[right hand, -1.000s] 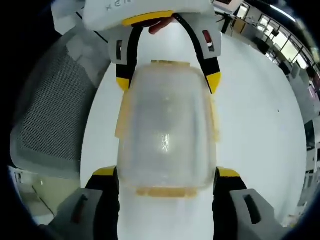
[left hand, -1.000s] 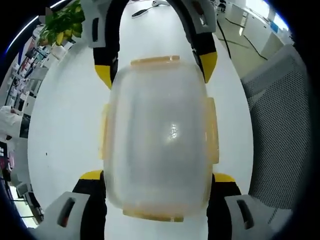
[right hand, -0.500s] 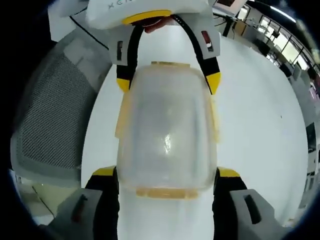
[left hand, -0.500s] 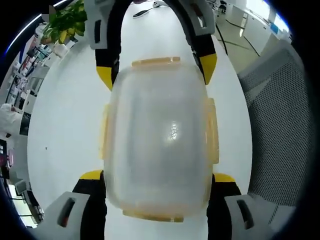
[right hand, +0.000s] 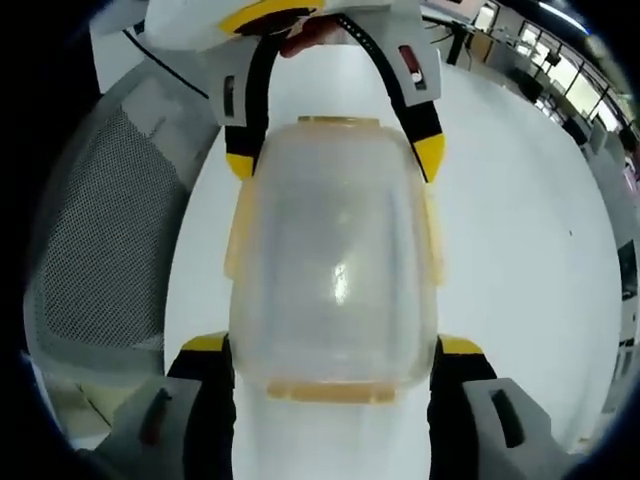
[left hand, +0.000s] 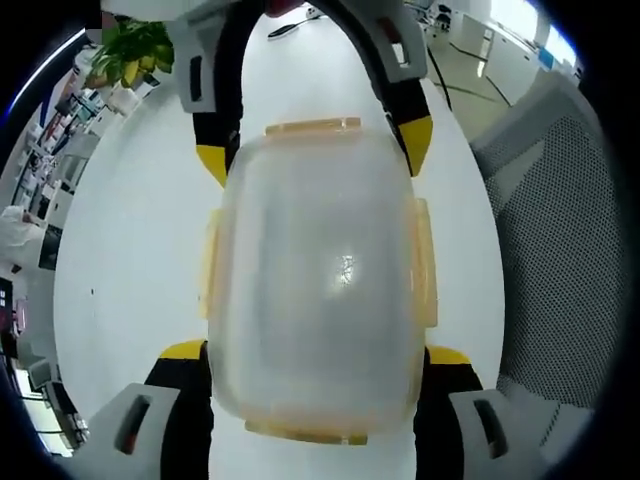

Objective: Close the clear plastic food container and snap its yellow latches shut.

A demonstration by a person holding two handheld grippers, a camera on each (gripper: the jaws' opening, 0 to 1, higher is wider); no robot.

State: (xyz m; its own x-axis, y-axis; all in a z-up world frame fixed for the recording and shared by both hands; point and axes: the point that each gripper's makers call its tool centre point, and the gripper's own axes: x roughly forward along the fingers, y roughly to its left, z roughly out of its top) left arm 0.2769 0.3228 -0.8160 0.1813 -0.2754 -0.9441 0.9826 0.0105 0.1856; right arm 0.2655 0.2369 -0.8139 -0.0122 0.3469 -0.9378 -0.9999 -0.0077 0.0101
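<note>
The clear plastic container [left hand: 315, 280] lies lid up on the white table [left hand: 120, 260], with yellow latches [left hand: 425, 262] along its sides and ends. My left gripper [left hand: 316, 352] clasps its near end, one yellow-tipped jaw on each side. Facing it, my right gripper [left hand: 313, 148] comes in from the top and clasps the far end. In the right gripper view the same container [right hand: 332, 270] sits between my right gripper [right hand: 330, 345] at the bottom and my left gripper [right hand: 335, 160] at the top. The side latches [right hand: 236, 240] flare slightly outward.
A grey mesh chair [left hand: 565, 250] stands beside the table and is also seen in the right gripper view as the mesh chair [right hand: 100, 230]. A green plant [left hand: 125, 50] sits at the table's far end. A person's fingers [right hand: 312, 32] hold the left gripper's handle.
The right gripper view has drawn slightly nearer, so the container looks a bit larger. Both grippers keep the same hold on the container.
</note>
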